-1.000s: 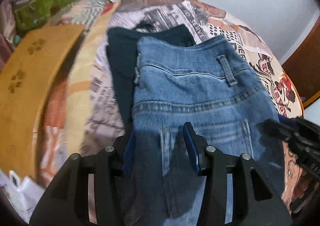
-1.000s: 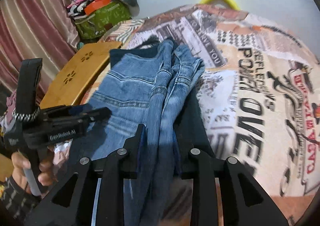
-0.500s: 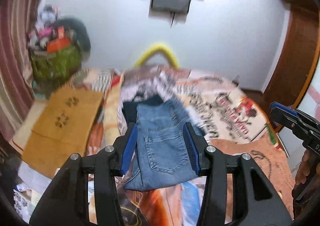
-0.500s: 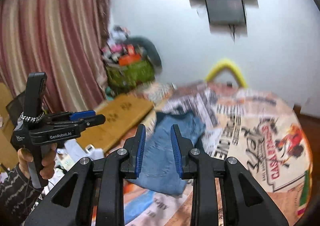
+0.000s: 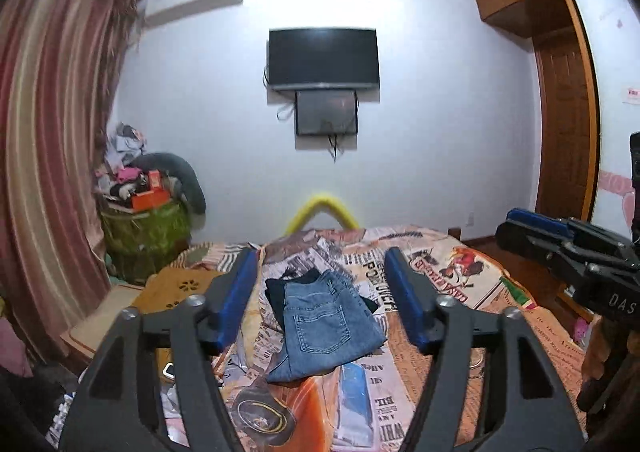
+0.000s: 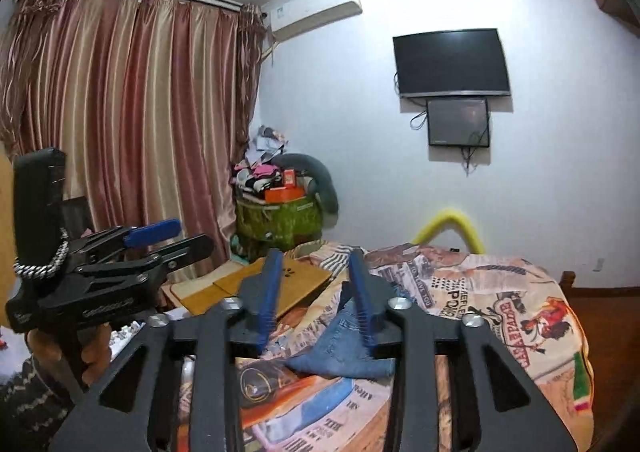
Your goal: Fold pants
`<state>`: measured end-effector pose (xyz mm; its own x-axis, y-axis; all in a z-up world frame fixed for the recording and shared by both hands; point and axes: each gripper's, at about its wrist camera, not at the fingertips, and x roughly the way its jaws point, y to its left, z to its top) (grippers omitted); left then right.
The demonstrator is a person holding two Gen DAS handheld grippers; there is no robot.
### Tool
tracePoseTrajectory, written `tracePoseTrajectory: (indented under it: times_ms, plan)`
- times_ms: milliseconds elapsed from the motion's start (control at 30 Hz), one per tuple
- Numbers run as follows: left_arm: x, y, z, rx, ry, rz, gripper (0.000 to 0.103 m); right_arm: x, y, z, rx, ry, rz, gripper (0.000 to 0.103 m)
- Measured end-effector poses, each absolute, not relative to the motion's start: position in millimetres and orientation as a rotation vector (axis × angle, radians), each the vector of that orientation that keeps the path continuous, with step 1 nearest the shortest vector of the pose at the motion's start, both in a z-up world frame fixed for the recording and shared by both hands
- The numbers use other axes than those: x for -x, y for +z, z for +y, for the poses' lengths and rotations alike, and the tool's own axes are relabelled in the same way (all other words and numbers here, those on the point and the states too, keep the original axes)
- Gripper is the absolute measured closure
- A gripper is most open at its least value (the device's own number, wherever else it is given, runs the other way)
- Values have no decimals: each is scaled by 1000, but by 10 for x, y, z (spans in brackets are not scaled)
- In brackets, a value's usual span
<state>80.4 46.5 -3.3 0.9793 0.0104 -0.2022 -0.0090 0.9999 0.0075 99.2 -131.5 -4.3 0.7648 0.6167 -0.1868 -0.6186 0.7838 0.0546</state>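
Bed (image 5: 460,284): we see it filling the lower half of both views, covered in a newspaper-print spread. It carries the clothes, and a wooden board (image 6: 276,284) lies along its curtain side.

Jeans (image 5: 324,324): they lie near the middle of the bed as a compact rectangle, back pocket up, waistband toward the far wall. They rest on a dark garment (image 5: 276,292) that pokes out at the far-left edge. From the right wrist view we catch only their near corner (image 6: 340,348), draped a little loosely.

Task progress: we judge the fold itself done — the legs are doubled under and nothing trails off the bundle. What could remain is a light squaring of that near corner, or nothing at all.

Left gripper (image 5: 320,300): its jaws have just been opening and now stand wide apart. Nothing lies between them. It hangs well above and back from the jeans.

Right gripper (image 6: 316,292): its jaws have just been opening too, to a narrower gap, and it is empty. It is also well clear of the cloth — in the left wrist view we see it off to the right (image 5: 532,228).
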Motion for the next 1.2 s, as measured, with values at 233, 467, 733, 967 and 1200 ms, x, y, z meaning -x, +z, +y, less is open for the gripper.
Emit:
tracePoseTrajectory:
  times_ms: [233,467,733,967,1200]
  plan:
    - [-466,-63,409,5,38,164,7,-801,-94,-1349,9,609,188,18]
    - [-372,-84,453,37,43,165,0,-721,-124,-1383,-7,578,184,0]
    - [-361,-122,515,60,42,173,0,-676,-187,-1408,-6,567,193,0]
    - [-416,-148,481,56,40,184,0,-657,-212,-1411,-6,561,200,0]
    - [-430,-180,464,49,34,192,0,-655,-235,-1420,-12,556,213,0]
